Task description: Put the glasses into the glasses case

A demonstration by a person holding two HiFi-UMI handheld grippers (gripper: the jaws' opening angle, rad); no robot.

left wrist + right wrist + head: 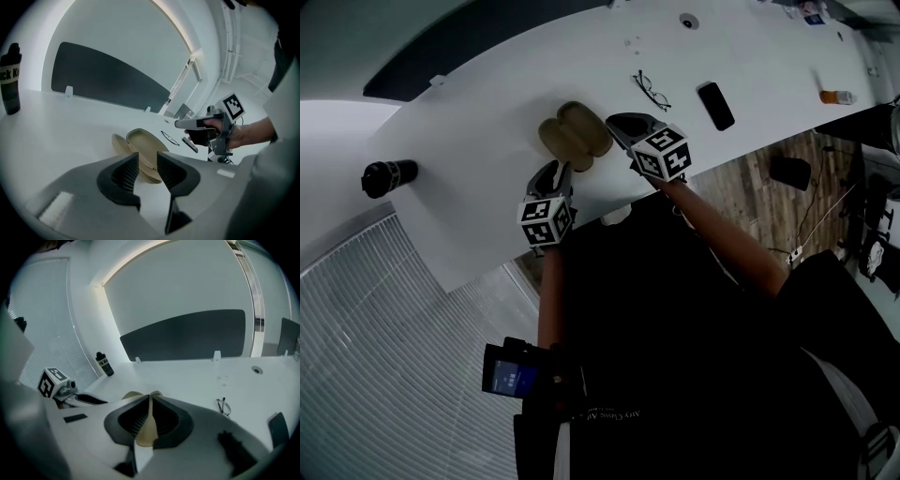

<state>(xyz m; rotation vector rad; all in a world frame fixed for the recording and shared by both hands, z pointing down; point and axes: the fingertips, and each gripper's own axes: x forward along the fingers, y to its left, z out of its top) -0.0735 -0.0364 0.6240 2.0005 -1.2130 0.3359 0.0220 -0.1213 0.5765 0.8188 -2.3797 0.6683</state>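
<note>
A long white table [478, 122] curves across the room, with a dark panel [108, 79] standing along its far edge and a slatted wall [47, 333] beyond its left end. Wood floor [741, 187] shows past the near edge. A black bottle [389, 175] stands at the left end. The glasses case [575, 136], tan and lying open, sits close to the near edge, around the middle. The glasses [652, 90] lie folded out on the bare top further in, well apart from the case, and a black phone [715, 105] lies just to their right.

Both arms reach forward over the near edge with the grippers tipped downward. The left gripper [147, 161] hovers at the near edge just short of the case; its jaws stand apart with nothing between them, the case showing beyond the gap. The right gripper [149, 401] is over the table at the case's right side, its jaws closed to a thin slit through which the tan of the case shows.
</note>
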